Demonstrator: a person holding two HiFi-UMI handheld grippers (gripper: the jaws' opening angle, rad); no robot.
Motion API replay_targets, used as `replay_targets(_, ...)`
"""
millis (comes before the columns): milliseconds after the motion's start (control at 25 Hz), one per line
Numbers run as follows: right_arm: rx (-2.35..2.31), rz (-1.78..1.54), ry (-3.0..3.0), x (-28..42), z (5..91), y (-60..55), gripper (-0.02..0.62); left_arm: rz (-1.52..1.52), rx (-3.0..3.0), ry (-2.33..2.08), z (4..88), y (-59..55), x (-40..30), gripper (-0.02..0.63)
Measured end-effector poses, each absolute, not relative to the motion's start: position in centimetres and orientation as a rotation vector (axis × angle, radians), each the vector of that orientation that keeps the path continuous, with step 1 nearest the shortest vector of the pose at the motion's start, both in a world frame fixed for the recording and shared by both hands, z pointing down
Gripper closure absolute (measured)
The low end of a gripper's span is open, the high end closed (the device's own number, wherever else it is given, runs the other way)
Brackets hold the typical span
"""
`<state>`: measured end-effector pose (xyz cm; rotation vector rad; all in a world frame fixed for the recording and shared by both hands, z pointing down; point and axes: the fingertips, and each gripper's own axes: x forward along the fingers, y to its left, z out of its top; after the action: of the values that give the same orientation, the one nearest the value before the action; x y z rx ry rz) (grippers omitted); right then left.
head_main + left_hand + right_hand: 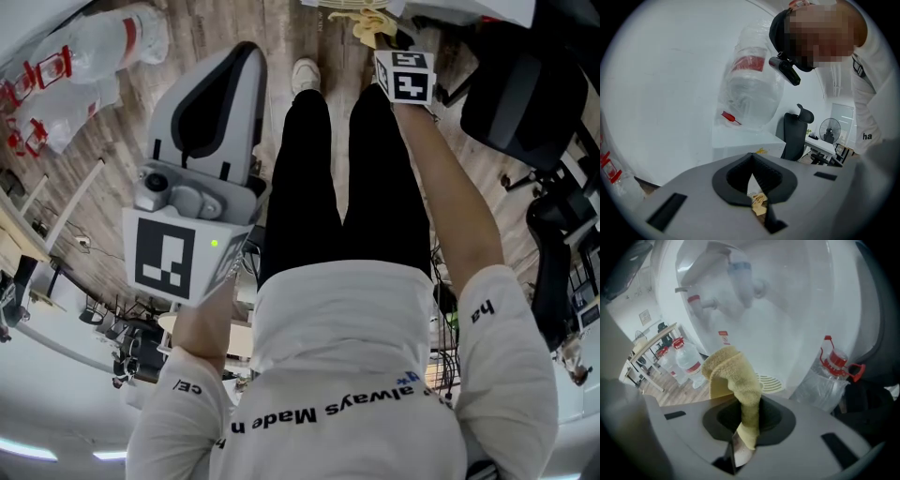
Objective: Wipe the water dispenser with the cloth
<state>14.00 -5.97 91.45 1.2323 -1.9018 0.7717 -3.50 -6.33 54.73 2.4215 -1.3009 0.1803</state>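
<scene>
The white water dispenser (787, 310) fills the right gripper view, with its taps (740, 275) above and a round drip grille (771, 383) below. My right gripper (749, 404) is shut on a yellow cloth (736, 376), which stands up from the jaws just in front of the dispenser. In the head view the right gripper (389, 42) is stretched forward at the top with the cloth (370, 21) at its tip. My left gripper (246, 52) is held back at the left, shut and with nothing in it. The left gripper view shows that gripper (751, 154) pointing toward the dispenser (740, 140) and the bagged bottle (752, 89) on top.
Spare water bottles (94, 47) in plastic lie on the wooden floor at the left. Another bagged bottle (829, 376) stands to the right of the dispenser. A black office chair (525, 94) is at the right, and my legs (337, 169) are in the middle.
</scene>
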Motion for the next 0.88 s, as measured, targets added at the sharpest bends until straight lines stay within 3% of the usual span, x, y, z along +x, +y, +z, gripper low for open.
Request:
replay_targets(360, 1.190, 0.846, -2.120, 4.5, 84.7, -4.8, 0.532, 0.175, 2.421, -1.313, 54.3, -6.3, -3.9, 0.588)
replay_targets(880, 1.236, 1.049, -2.285, -3.0, 77.4, -6.8, 0.532, 0.161, 2.402, -1.344, 54.3, -5.8, -5.4, 0.588)
